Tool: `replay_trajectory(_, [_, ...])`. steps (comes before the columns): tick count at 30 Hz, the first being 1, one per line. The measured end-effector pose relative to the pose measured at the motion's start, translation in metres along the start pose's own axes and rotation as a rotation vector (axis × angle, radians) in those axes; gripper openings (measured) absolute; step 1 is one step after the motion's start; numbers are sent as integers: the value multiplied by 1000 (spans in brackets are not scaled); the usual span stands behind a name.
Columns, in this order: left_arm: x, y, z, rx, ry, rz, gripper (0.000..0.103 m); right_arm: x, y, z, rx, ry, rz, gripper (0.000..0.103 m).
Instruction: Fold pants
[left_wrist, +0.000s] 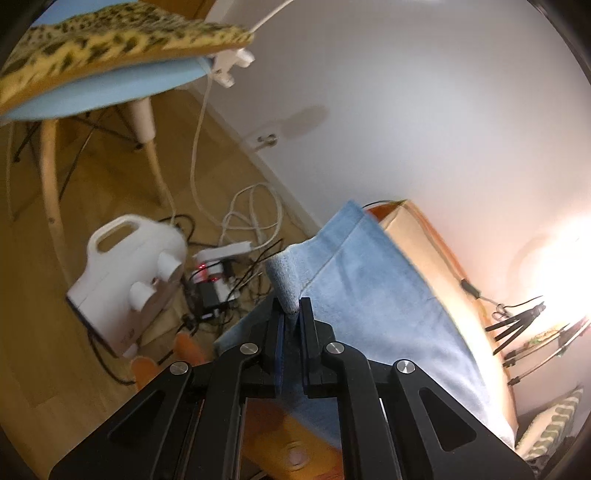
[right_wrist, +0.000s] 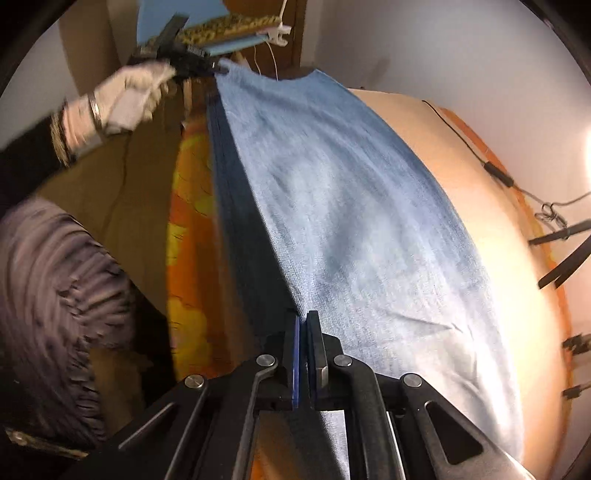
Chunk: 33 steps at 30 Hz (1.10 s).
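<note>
Both pairs of jaws are pinched narrow on denim: the left gripper (left_wrist: 291, 314) nips a bunched corner, and the right gripper (right_wrist: 303, 319) clamps the near edge. The pants (right_wrist: 351, 221) stretch lengthwise between them, running from lower centre to upper left, over the tan table (right_wrist: 491, 206), with the white wall (left_wrist: 406, 110) beyond.

The pants (right_wrist: 351, 221) run off the bottom edge; the gloved hand (right_wrist: 129, 96) is motion-blurred.
</note>
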<state>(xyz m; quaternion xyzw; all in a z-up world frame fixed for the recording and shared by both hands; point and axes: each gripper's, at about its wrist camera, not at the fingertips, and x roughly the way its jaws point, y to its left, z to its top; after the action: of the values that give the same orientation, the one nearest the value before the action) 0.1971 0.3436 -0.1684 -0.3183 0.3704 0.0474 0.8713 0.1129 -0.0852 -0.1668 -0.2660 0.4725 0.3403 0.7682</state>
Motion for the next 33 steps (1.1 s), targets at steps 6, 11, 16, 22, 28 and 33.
replay_trajectory(6, [7,10,-15,13,13,43,6,36,19,-8,-63,71,10,1])
replay_trajectory(11, [7,7,-7,45,7,100,13,37,9,-5,-34,66,36,1])
replay_trajectory(16, [-14,3,4,101,-64,182,17,29,-6,-3,24,56,133,23])
replay_trajectory(22, [-35,-6,4,123,-86,104,18,-13,-33,48,43,-120,141,32])
replay_trajectory(28, [-26,-50,-20,254,-3,-46,18,-1,-68,129,89,-233,124,32])
replay_trajectory(33, [-11,-68,-36,323,55,-113,18,29,-80,189,104,-262,117,32])
